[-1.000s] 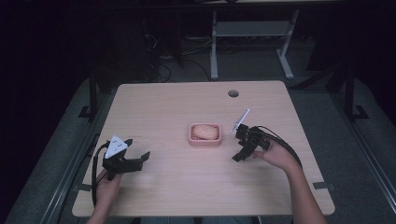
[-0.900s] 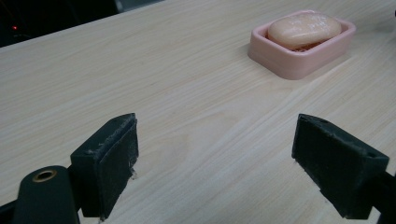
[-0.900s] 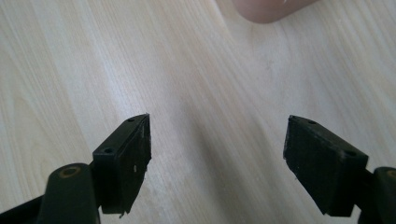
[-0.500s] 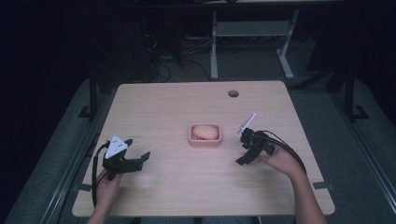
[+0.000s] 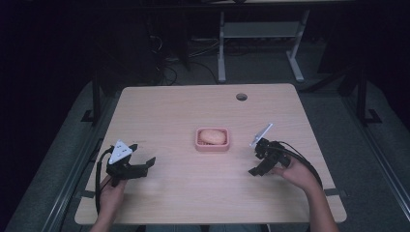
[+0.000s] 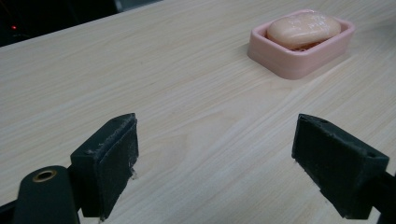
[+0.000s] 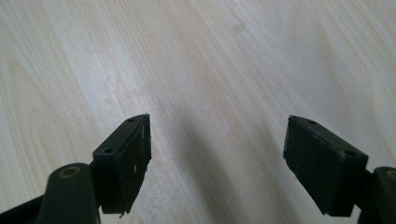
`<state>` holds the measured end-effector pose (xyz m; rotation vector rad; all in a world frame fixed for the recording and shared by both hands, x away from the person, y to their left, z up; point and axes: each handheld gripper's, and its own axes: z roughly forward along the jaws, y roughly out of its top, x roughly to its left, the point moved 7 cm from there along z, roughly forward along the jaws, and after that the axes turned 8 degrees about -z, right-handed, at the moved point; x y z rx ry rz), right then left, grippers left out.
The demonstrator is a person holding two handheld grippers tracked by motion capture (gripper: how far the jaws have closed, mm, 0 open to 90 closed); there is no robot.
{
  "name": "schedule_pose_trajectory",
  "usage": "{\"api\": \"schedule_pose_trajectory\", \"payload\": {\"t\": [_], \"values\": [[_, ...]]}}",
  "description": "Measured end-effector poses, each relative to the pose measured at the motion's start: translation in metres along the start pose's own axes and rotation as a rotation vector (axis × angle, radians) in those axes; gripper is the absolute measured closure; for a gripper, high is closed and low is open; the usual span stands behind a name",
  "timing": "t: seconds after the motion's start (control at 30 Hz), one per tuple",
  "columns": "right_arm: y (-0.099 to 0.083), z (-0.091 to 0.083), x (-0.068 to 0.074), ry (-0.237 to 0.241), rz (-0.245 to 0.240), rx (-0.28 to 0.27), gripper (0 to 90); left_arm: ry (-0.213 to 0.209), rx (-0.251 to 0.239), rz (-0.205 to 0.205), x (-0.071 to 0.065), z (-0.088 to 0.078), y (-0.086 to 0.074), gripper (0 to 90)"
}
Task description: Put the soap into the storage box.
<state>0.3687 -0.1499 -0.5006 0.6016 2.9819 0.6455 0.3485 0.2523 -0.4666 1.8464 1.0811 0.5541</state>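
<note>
A pink soap dish [image 5: 212,144] holding a pale peach bar of soap [image 5: 212,136] sits near the middle of the wooden table [image 5: 193,106]. In the left gripper view the dish [image 6: 285,58] and the soap [image 6: 302,28] lie ahead at the upper right. My left gripper [image 5: 145,164] rests low at the table's front left, open, jaws wide apart over bare wood [image 6: 215,154]. My right gripper [image 5: 255,163] is to the right of the dish, tilted down at the tabletop, open with nothing between its jaws [image 7: 217,158].
A round cable hole [image 5: 241,96] lies near the table's far edge. Beyond the table stand a white desk frame [image 5: 256,43] and cables on a dark floor. Dark floor surrounds the table on both sides.
My right gripper has drawn back from the soap dish toward the right and front of the table. The left gripper has stayed where it was.
</note>
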Motion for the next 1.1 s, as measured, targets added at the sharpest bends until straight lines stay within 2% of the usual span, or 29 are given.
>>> {"api": "schedule_pose_trajectory", "payload": {"t": [0.53, 0.67, 0.77, 0.9, 1.1], "values": [[-0.022, -0.003, 0.013, -0.036, 0.025, -0.035, 22.6, 0.001, 0.002, 0.008, -0.001, 0.001, 0.000, 14.3], [-0.025, -0.003, 0.016, -0.041, 0.033, -0.052, 22.9, 0.019, 0.001, 0.017, 0.000, 0.001, -0.001, 14.3], [-0.028, -0.004, 0.021, -0.046, 0.040, -0.070, 22.9, -0.008, 0.007, 0.005, 0.000, 0.000, -0.001, 14.3], [-0.030, -0.006, 0.026, -0.060, 0.039, -0.082, 22.9, -0.015, 0.001, -0.007, 0.000, 0.001, -0.001, 14.3], [-0.030, -0.010, 0.036, -0.086, 0.045, -0.118, 22.9, -0.011, 0.004, 0.000, -0.002, 0.002, -0.001, 14.3]]}}
